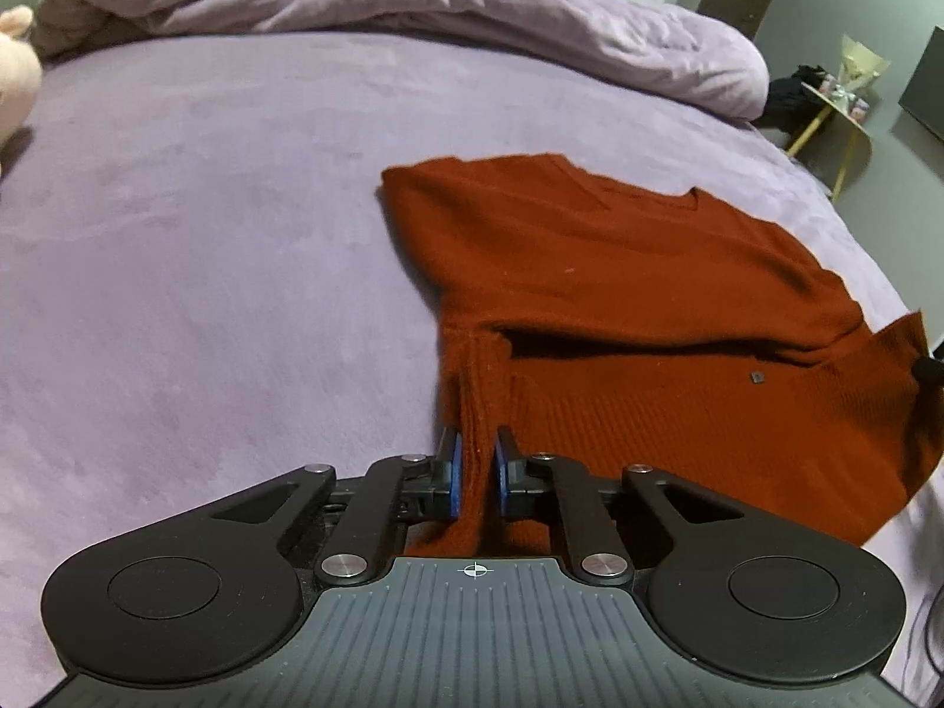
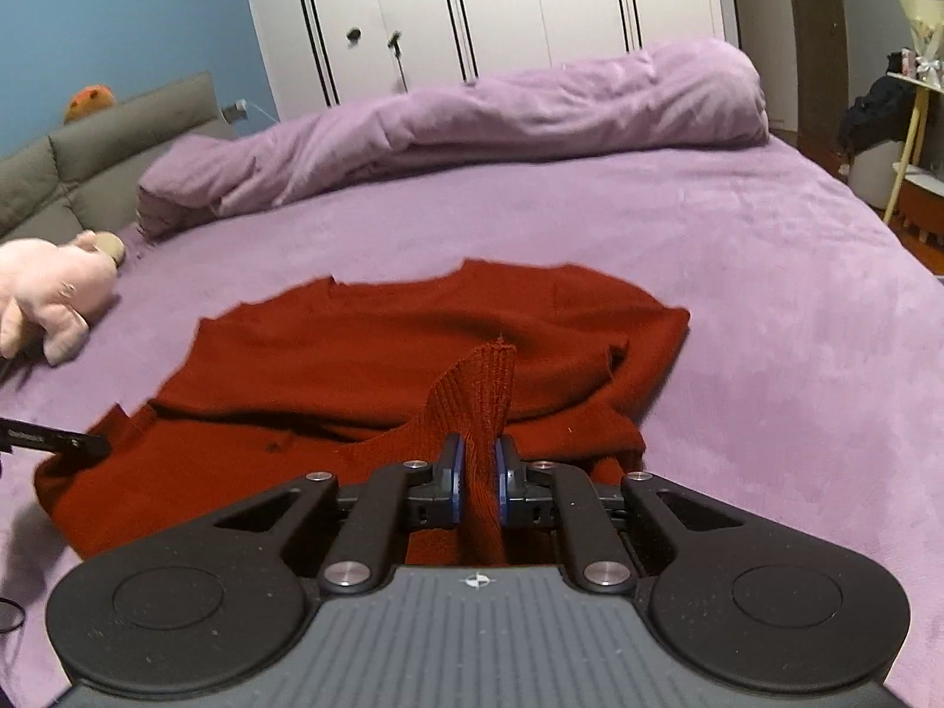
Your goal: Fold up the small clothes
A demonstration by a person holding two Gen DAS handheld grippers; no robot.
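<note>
A rust-red knit sweater (image 1: 619, 271) lies on the purple bed, sleeves folded in over the body. My left gripper (image 1: 477, 442) is shut on its ribbed bottom hem at the left corner and lifts that edge. In the right wrist view the same sweater (image 2: 366, 348) spreads ahead, and my right gripper (image 2: 479, 451) is shut on the ribbed hem at the other corner, with a flap of knit standing up between the pads. The tip of the left gripper (image 2: 59, 442) shows at the sweater's left edge in that view.
A rumpled purple duvet (image 2: 472, 112) lies along the far side of the bed. A pink plush toy (image 2: 47, 289) rests at the left by the grey headboard (image 2: 88, 147). White wardrobes (image 2: 472, 12) stand behind. A yellow side table (image 1: 838, 118) stands off the bed's right.
</note>
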